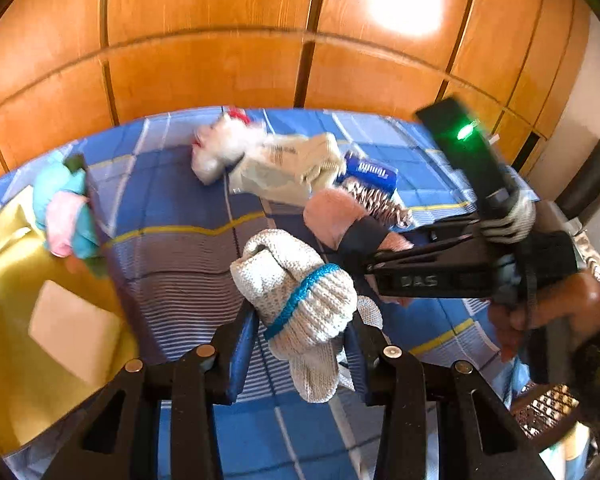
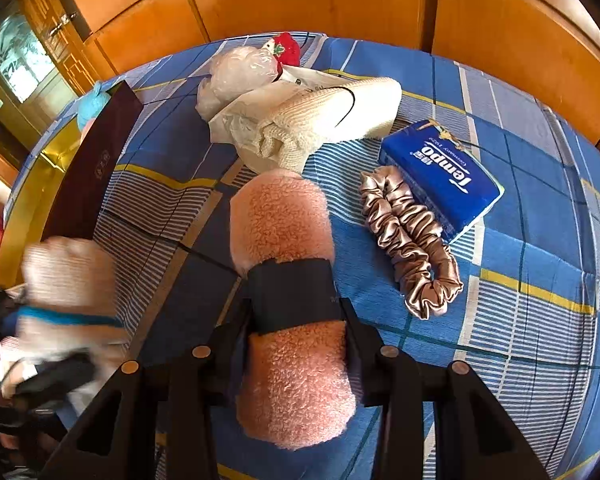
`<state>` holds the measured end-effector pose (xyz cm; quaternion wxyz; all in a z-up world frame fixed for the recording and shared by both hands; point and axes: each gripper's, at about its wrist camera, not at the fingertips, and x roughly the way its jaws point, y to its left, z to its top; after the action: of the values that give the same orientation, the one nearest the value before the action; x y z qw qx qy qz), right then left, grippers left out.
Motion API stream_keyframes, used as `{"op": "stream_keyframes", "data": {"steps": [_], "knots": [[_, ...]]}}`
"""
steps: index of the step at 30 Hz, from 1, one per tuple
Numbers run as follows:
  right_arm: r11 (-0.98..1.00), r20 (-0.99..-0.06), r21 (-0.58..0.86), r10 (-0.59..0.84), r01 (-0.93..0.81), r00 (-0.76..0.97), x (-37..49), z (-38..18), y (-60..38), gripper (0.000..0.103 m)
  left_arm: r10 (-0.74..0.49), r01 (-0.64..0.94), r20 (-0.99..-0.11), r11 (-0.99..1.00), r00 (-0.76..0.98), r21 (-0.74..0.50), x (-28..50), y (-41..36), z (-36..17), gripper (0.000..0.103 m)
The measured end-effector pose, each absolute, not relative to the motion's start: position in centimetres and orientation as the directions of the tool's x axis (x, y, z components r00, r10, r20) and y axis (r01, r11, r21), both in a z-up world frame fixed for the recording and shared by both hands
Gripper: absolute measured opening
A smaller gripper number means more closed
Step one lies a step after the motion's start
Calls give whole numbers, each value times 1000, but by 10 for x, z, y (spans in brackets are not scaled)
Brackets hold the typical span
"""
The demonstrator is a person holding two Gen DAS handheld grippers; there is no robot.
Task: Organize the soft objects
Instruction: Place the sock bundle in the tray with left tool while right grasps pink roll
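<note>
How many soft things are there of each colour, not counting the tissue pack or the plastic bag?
Pink: 1, the fluffy roll in the right gripper.
White: 1, the knitted bundle in the left gripper.
Cream: 1, the knit cloth.
Champagne: 1, the scrunchie.
Red: 1, the plush.
Total: 5

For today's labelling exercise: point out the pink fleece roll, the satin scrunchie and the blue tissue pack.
pink fleece roll (image 2: 284, 216), right wrist view, fleece above its dark band
satin scrunchie (image 2: 410, 240), right wrist view, middle of its ruffled loop
blue tissue pack (image 2: 444, 168), right wrist view, printed top face
</note>
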<state>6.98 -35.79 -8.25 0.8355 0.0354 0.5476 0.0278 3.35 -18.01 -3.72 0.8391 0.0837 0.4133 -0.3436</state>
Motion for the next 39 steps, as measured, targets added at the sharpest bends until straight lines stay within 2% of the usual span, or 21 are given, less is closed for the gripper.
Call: {"op": "stream_keyframes", "data": {"steps": [5,10,17,20,23,30,39], "knots": [[1000,-907,17,26,-25,420,68,-84,-343,39,-547,621,-696,762,464,-185,28,-146,-10,41],[999,-899,-10,10,-42,439,66,-85,-337,39,-524,527,-674,818,521,-230,42,-101,7,41],[999,-894,-17,6,-46,448,59,-86,-337,39,-395,297,-702,917,593,-264,95,-14,4,41],[998,-893,-28,-1,-54,449,59,-86,-336,39,-297,214,-726,955,621,-208,114,11,-3,41],[998,-893,-34,-4,-59,450,59,-86,-336,39,-229,164,-733,973,640,-161,124,25,-6,41],[997,-892,-41,-9,-60,451,60,-88,-332,39,-174,156,-727,983,664,-92,127,29,-9,41],[995,-888,-65,-25,-71,460,60,-88,-329,39,-190,126,-788,982,586,-143,187,24,-29,41]]}}
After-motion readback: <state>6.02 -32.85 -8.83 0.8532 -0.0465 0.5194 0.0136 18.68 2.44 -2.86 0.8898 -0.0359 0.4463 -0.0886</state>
